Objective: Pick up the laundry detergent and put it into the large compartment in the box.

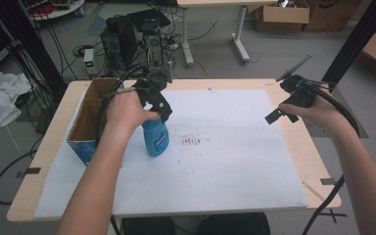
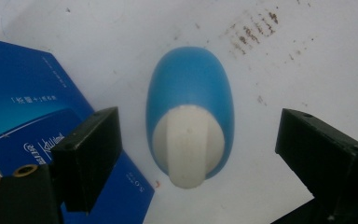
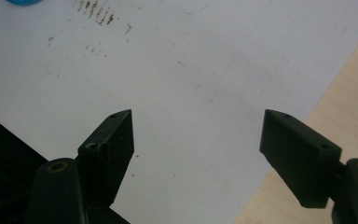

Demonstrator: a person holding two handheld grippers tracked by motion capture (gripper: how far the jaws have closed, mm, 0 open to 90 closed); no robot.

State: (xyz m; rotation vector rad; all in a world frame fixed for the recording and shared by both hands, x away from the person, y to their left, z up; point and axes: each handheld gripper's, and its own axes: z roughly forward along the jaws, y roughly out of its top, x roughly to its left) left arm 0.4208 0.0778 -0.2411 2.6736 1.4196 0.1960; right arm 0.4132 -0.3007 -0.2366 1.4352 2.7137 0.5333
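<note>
A blue bottle [image 1: 155, 139] with a white cap [image 2: 186, 144] stands upright on the white sheet [image 1: 225, 161], left of the middle. My left gripper [image 1: 160, 111] hangs right above it, pointing down. In the left gripper view the left gripper [image 2: 198, 140] is open, its jaws wide on either side of the bottle [image 2: 189, 93] and not touching it. My right gripper [image 1: 283, 115] is held over the sheet's right edge. It is open [image 3: 198, 135] with nothing between its jaws, and a sliver of the bottle [image 3: 23, 2] shows at the top left.
A blue-sided cardboard box [image 1: 85, 122], open at the top, stands at the table's left edge, close beside the bottle; its blue wall [image 2: 23, 102] lies under the left jaw. Brown smudges [image 1: 192, 142] mark the sheet. Bare wooden table [image 3: 345, 116] borders the sheet on the right.
</note>
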